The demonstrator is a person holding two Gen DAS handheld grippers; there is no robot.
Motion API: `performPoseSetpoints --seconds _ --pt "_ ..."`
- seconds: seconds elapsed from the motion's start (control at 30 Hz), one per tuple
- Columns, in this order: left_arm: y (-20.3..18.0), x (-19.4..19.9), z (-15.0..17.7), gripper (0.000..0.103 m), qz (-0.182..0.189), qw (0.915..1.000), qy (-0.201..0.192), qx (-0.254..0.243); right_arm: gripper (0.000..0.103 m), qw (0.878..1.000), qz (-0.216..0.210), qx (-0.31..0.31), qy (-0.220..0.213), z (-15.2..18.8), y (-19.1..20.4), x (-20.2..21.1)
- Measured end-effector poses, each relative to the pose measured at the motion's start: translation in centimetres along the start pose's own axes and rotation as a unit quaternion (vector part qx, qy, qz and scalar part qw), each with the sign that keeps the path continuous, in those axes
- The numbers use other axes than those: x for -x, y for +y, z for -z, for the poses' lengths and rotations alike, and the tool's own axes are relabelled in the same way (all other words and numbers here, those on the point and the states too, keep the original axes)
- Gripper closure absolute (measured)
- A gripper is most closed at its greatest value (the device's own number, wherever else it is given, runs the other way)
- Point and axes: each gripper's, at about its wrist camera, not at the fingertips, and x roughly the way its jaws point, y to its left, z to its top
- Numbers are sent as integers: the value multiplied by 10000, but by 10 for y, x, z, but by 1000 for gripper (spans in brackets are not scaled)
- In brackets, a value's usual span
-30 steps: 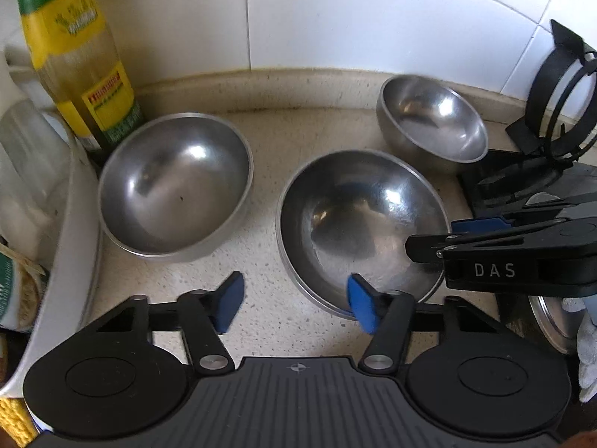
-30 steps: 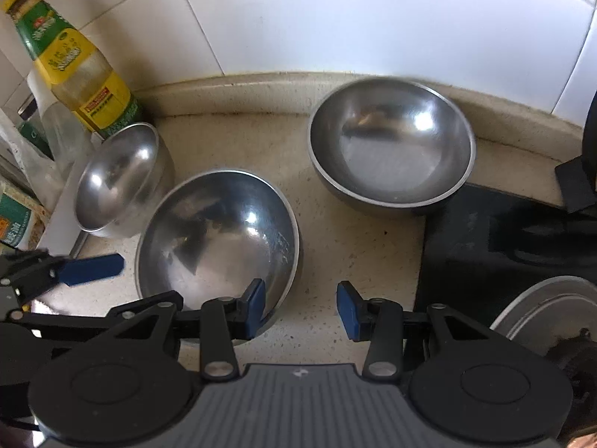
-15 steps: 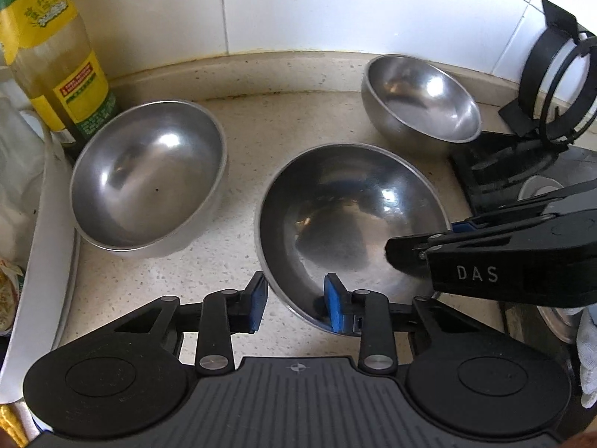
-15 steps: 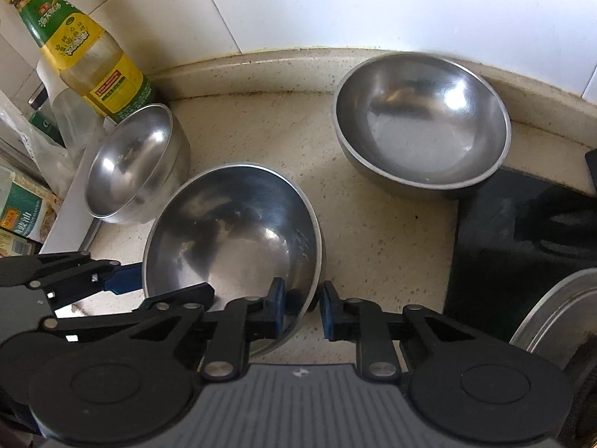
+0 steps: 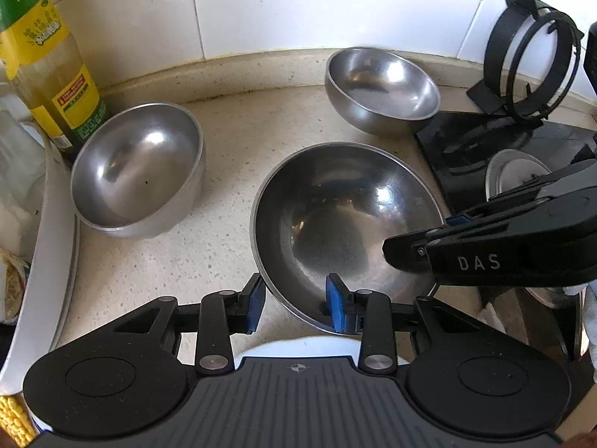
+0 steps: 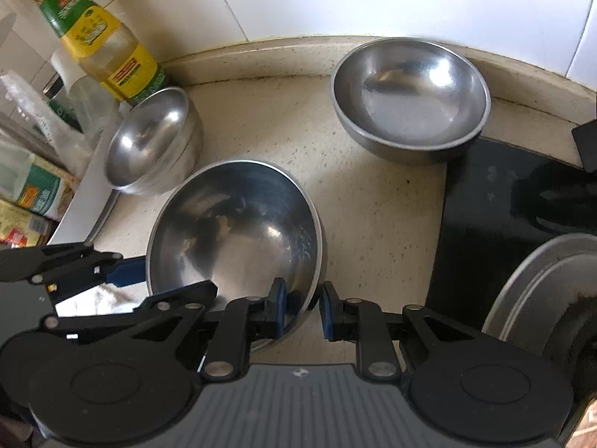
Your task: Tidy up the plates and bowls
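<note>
Left wrist view: the left gripper (image 5: pixel 294 304) straddles the near rim of the large steel bowl (image 5: pixel 347 224), one blue pad outside the wall and one inside. Its jaws are narrow and opening slightly; whether the pads press on the rim cannot be told. The right gripper (image 6: pixel 301 310) straddles the same bowl's rim on the opposite side, jaws narrow, pads close on the wall. The large bowl sits mid-counter (image 5: pixel 238 134). A second steel bowl (image 5: pixel 138 170) stands to its left, just beside the oil bottle (image 5: pixel 44 56). A third bowl (image 5: pixel 382 89) stands behind it near the tiled wall (image 5: pixel 298 3), next to the black stove top (image 6: pixel 500 201). A white tray edge (image 5: pixel 41 261) borders the counter's left side.
</note>
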Motion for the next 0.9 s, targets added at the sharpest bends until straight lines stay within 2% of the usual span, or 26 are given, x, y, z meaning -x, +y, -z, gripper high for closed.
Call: performPoseSetpoints --seconds 0.1,0.2,0.33,0.43,0.53,0.9 --pt "-4 -3 4 57 -5 10000 48 -83 61 9999 101 -42 96 4 -2 -6" --pt "-3 -1 8 55 -57 10000 -6 -54 61 9998 189 -73 15 9 -5 1" --pt "0 9 7 53 -182 9998 -120 -44 61 9991 342 -69 -253 11 -8 25" --pt "6 26 13 46 -280 9991 -308 -46 58 9975 515 -27 -487 14 -11 47" --pt "16 44 20 46 -401 9981 -457 27 58 9963 524 -3 -680 19 -12 66" --pt "59 59 26 40 -800 9911 -567 901 55 9958 289 269 -826 7 10 72"
